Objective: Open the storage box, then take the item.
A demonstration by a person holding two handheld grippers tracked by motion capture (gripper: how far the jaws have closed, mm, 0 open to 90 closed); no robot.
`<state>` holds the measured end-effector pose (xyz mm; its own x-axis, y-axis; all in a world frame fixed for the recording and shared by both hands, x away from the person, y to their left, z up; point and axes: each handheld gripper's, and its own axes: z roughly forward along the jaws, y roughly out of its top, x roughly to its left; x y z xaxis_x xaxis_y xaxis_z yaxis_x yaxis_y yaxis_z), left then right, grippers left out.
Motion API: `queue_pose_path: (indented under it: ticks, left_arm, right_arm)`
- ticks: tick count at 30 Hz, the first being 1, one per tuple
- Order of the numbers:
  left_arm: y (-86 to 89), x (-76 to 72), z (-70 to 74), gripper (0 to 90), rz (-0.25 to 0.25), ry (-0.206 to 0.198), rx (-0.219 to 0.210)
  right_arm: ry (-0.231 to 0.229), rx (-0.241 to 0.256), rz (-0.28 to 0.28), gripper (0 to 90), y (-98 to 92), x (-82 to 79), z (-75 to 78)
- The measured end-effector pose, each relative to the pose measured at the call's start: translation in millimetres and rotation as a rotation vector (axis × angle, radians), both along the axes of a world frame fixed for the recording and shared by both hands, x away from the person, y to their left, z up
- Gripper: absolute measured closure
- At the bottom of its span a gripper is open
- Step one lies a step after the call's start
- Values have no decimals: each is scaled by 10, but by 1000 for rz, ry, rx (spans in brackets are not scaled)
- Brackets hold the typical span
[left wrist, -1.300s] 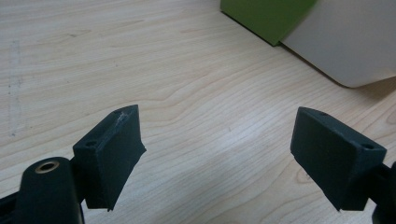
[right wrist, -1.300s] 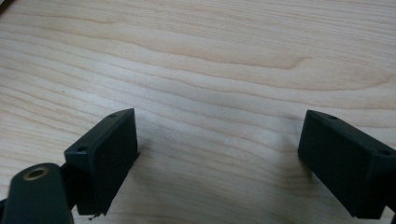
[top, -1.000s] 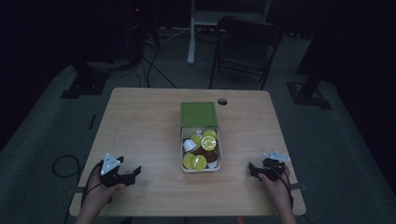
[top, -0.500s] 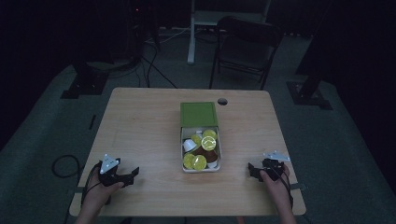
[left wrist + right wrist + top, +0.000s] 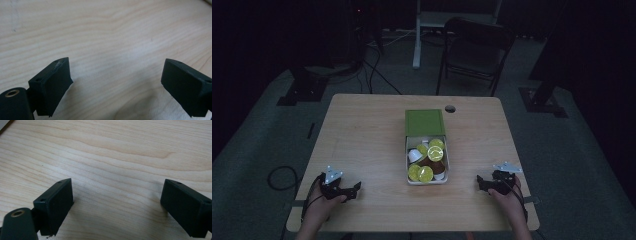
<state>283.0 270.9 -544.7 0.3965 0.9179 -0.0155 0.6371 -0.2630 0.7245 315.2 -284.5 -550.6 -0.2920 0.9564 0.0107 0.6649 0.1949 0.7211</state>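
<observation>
Pale wooden worktop (image 5: 362, 145) lies bare under my left gripper (image 5: 353, 188) and right gripper (image 5: 482, 182), both with jaws apart and empty, so the white tray (image 5: 447, 172) of what look like yellow-lidded capsules (image 5: 426, 173) is untouched, all handling left.

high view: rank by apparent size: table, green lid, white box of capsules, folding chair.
1. Table, clearly largest.
2. Folding chair, though it stands farther back, so its real size is unsure.
3. Green lid and white box look about alike; no ranking between them.

Green-lidded white box (image 5: 427, 172) of yellow and brown capsules (image 5: 426, 173); black jaws.
</observation>
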Motion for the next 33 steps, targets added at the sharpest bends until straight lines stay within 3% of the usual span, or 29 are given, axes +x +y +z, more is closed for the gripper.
queue_pose_path:
  ticks: [1,4,16,25,33]
  left_arm:
    - [-12,0,-7,98,-3,18,11]
    - [-36,0,-11,97,-7,20,39]
    - [-37,-2,-11,103,-3,18,40]
    - [-46,-12,-10,105,10,19,41]
    - [-45,-11,-11,104,10,18,40]
  right_arm:
    - [0,0,1,106,0,-1,0]
    - [0,1,3,106,3,-6,0]
    - [7,31,9,130,101,-72,31]
    - [-15,71,20,127,233,-123,259]
    - [-51,85,96,128,416,-195,475]
